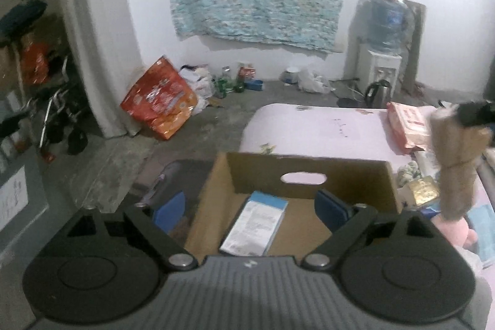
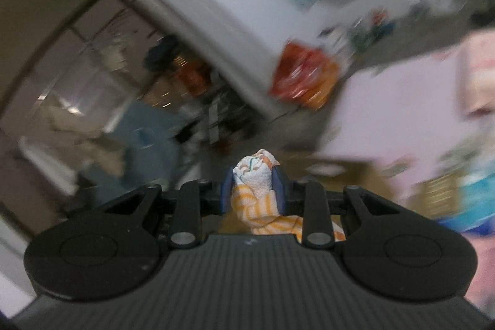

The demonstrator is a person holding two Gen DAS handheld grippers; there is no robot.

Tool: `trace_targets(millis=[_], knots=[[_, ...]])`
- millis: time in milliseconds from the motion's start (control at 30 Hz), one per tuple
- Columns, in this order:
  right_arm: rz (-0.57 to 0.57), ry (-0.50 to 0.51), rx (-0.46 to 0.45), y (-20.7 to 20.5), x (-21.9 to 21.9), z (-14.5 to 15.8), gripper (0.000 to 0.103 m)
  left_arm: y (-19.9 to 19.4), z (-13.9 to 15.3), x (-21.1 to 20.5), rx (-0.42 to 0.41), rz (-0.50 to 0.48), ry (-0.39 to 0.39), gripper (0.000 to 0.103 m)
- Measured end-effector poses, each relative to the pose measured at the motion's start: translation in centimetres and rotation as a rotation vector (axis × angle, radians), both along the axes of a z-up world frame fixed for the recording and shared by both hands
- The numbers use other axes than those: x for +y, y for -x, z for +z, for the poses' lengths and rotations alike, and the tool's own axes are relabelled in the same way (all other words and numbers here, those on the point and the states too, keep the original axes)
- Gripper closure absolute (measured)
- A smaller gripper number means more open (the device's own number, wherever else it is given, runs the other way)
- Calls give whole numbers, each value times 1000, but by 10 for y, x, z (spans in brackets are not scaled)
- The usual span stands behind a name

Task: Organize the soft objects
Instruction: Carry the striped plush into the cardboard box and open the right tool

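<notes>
- The left gripper [image 1: 249, 207] hangs over an open cardboard box [image 1: 309, 172], its blue-padded jaws spread wide with nothing between them.
- The box is plain brown corrugated card with straight walls and an oval handle slot cut through the far wall; it sits at the near end of a pale pink mattress [image 1: 315, 126] with a smooth, rounded corner.
- On the box floor lies a flat rectangular packet [image 1: 256, 225], white with fine print and a light blue edge, glossy in look.
- The right gripper [image 2: 252, 190] is clamped narrowly on a soft cloth [image 2: 255, 178]: a bunched white part with a quilted, dimpled texture sticks out past the pads, and a yellow-and-white striped part trails down below the jaws.
- The right wrist view is heavily blurred, so little beyond the cloth and the box rim below it reads clearly.
- In the left wrist view, at the right edge, a brown fuzzy length of fabric [image 1: 456, 163] hangs from a dark object above the mattress; what holds it cannot be told.
- Beside the box on the mattress lie a pink plastic-wrapped pack [image 1: 408, 126], a shiny gold foil item [image 1: 425, 190] and a pink plush thing [image 1: 454, 231].
- A crinkled orange bag [image 1: 161, 101] leans on the white wall, on the rough grey concrete floor [image 1: 198, 132].
</notes>
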State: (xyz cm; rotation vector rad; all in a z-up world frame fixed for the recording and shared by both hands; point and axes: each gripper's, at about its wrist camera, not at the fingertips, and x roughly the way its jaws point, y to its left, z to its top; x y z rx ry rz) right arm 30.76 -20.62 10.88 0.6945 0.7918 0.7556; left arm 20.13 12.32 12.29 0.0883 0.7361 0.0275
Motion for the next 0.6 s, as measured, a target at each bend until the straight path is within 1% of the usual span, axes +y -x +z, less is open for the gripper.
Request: trace_targets(millis=[67, 167, 267, 367, 467, 533, 600], knots=[[15, 0, 60, -12, 37, -14, 77, 6, -5, 15, 4, 31, 20, 11], [-2, 3, 201, -36, 82, -51, 77, 13, -12, 36, 6, 70, 39, 11], [-65, 42, 326, -54, 123, -92, 77, 17, -18, 56, 5, 107, 69, 11], [-153, 79, 422, -67, 149, -128, 77, 18, -27, 72, 14, 132, 101, 11], [-259, 153, 470, -75, 163, -156, 76, 16, -37, 83, 26, 143, 123, 11], [-326, 195, 474, -78, 169, -164, 72, 18, -42, 90, 31, 147, 136, 11], [-348, 231, 486, -81, 174, -171, 68, 19, -45, 95, 31, 145, 144, 11]])
